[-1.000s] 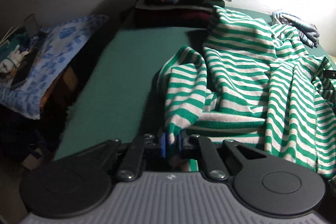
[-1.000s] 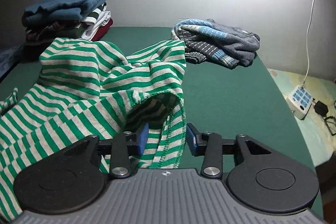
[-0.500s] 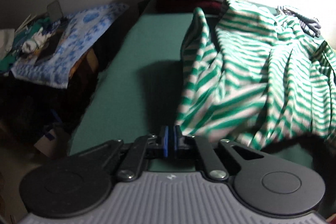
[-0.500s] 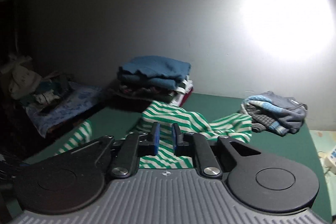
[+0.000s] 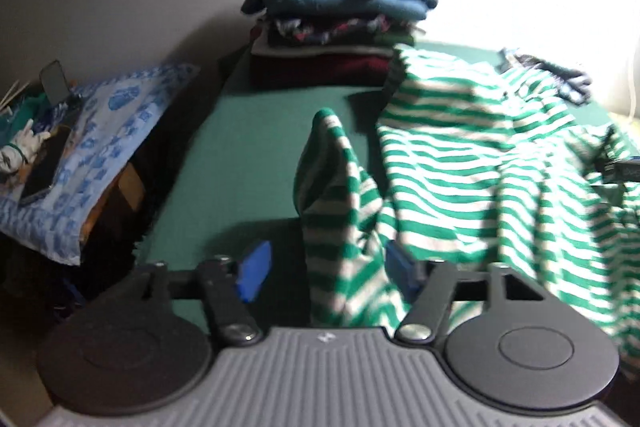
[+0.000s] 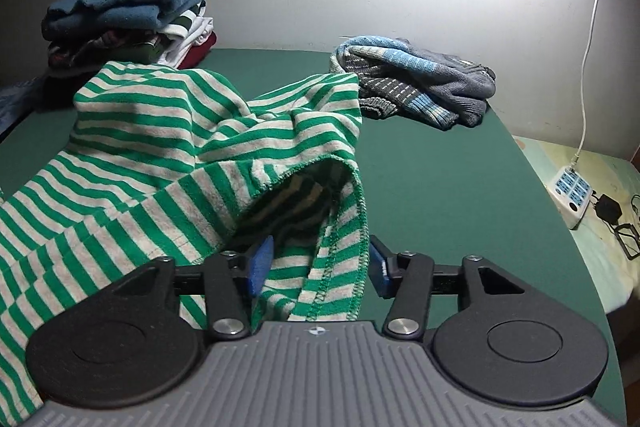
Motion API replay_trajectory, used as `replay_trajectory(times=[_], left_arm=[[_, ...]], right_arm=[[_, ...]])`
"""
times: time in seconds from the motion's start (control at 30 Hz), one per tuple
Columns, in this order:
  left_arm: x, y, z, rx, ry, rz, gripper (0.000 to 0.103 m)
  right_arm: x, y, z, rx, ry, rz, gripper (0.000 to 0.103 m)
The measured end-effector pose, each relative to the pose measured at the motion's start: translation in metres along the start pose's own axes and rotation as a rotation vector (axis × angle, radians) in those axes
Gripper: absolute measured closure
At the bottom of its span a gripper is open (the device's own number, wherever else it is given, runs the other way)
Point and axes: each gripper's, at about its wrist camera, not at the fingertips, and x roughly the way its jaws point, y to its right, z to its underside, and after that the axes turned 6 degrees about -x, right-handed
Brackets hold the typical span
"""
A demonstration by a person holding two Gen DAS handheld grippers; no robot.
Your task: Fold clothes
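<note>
Striped shirt point(image 5: 460, 163): a fold lies loose between left gripper point(image 5: 326, 273), jaws just opened; hem between right gripper point(image 6: 318, 267), jaws apart, unclamped.

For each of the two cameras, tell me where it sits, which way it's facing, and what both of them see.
Left wrist: rides the left gripper, tilted down across the green table; only its own open blue-padded fingers show, striped garment between them.
Right wrist: rides the right gripper, facing the wall; its open fingers straddle the garment's hem.
Shared: striped garment, folded stack, grey-blue sweater, table.
</note>
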Motion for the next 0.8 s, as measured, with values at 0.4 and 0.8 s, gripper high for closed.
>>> replay_trajectory(times=[0.4,0.8], left_arm=[[-0.055,-0.074,0.013,-0.243,0.091,-0.181,0.103],[-0.116,-0.071,0.053,-0.08,0.071,0.008,0.056]], right_arm=[[-0.139,-0.018,-0.012,0.115,0.343,-0.291,0.1],[-0.232,-0.071,-0.001,0.003,0.369,-0.858,0.1]])
